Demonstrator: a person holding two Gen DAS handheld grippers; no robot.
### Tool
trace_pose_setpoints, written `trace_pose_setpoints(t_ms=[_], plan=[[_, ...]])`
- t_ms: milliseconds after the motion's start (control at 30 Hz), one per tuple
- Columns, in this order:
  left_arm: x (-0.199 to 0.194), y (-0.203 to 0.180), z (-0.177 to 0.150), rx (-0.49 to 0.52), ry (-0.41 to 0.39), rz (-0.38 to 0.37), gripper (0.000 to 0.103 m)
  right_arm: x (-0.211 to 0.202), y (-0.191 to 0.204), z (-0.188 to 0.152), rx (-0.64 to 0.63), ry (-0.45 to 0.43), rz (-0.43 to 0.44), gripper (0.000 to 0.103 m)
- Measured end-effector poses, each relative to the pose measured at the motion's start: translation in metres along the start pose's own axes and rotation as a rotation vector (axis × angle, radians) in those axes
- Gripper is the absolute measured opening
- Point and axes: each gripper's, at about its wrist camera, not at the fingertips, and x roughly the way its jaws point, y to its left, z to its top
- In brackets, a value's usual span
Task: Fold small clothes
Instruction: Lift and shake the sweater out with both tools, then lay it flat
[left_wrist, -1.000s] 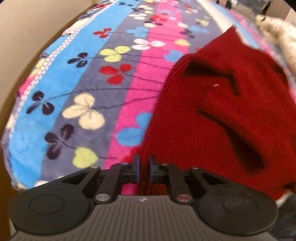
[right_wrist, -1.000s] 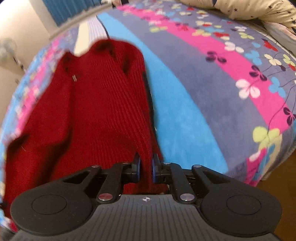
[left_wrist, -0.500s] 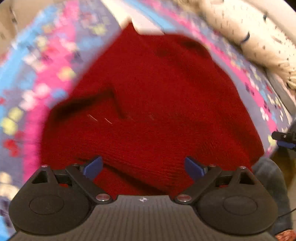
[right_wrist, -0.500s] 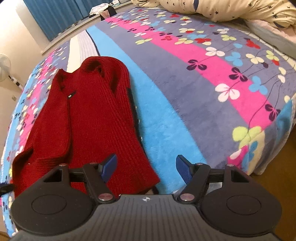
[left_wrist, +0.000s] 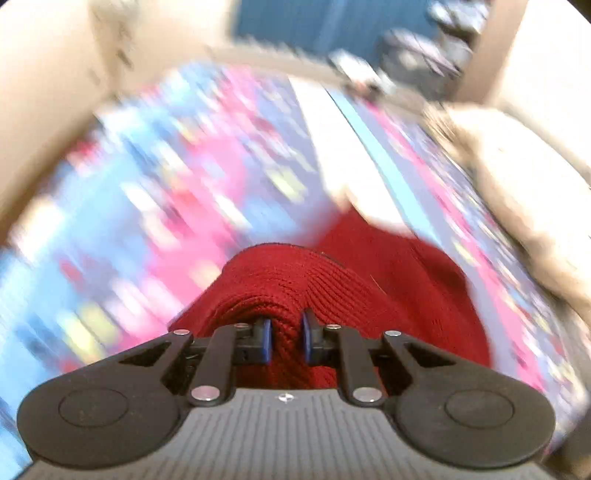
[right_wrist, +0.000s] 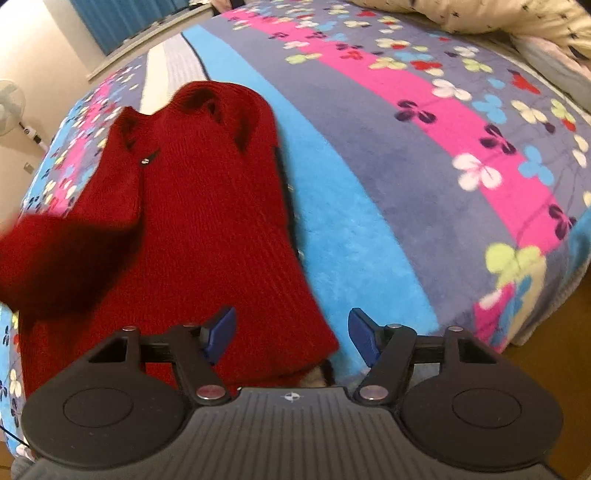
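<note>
A dark red knitted sweater (right_wrist: 207, 206) lies lengthwise on a striped flowered blanket (right_wrist: 424, 177) on a bed. My left gripper (left_wrist: 286, 339) is shut on a bunched fold of the red sweater (left_wrist: 295, 288) and holds it raised; the left wrist view is blurred by motion. In the right wrist view that lifted part shows as a blurred red fold (right_wrist: 62, 254) at the left. My right gripper (right_wrist: 291, 332) is open and empty, just above the sweater's near hem.
A cream pillow or duvet (right_wrist: 480, 18) lies at the far right of the bed. The bed's near right edge drops to a wooden floor (right_wrist: 554, 332). A white fan (right_wrist: 11, 107) and blue curtains (right_wrist: 122, 18) stand beyond the bed.
My left gripper went from shut to open, then shut on a fold of the sweater and is lifting it fast. My right gripper opened, let go of the hem and stays open.
</note>
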Motion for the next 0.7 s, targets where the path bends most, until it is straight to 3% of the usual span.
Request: trace_pose_setpoints(t_ms=[67,167,233,267,300,367,400,467,600,700], plan=[[0.0,0.05,0.038,-0.01,-0.087,0.16,0.018,0.0,0.013,0.005,-0.027,-0.012,0.003,0.068],[0.013,0.137,0.076,-0.065,-0.125,0.365,0.019,0.001,0.029,0.013,-0.064,-0.014,-0.003,0.068],[0.028,0.193,0.089,-0.112,-0.135,0.524,0.029,0.005,0.037,0.019,-0.076,-0.009,-0.021,0.068],[0.032,0.216,0.091,-0.178,-0.117,0.555,0.044,0.009,0.04,0.021,-0.079,-0.002,-0.03,0.068],[0.038,0.24,0.09,-0.273,-0.074,0.556,0.057,0.012,0.041,0.023,-0.078,0.004,-0.036,0.068],[0.043,0.264,0.082,-0.385,-0.044,0.545,0.065,0.019,0.04,0.029,-0.061,0.018,-0.042,0.068],[0.046,0.269,0.075,-0.398,-0.039,0.54,0.076,0.022,0.038,0.033,-0.043,0.022,-0.047,0.068],[0.049,0.263,0.054,-0.381,-0.018,0.519,0.087,0.027,0.027,0.041,0.008,0.003,-0.059,0.069],[0.045,0.228,-0.001,-0.287,0.077,0.415,0.087,0.042,-0.008,0.063,0.102,-0.03,-0.072,0.069],[0.033,0.186,-0.051,-0.273,0.148,0.309,0.087,0.066,-0.032,0.077,0.163,-0.028,-0.051,0.068]])
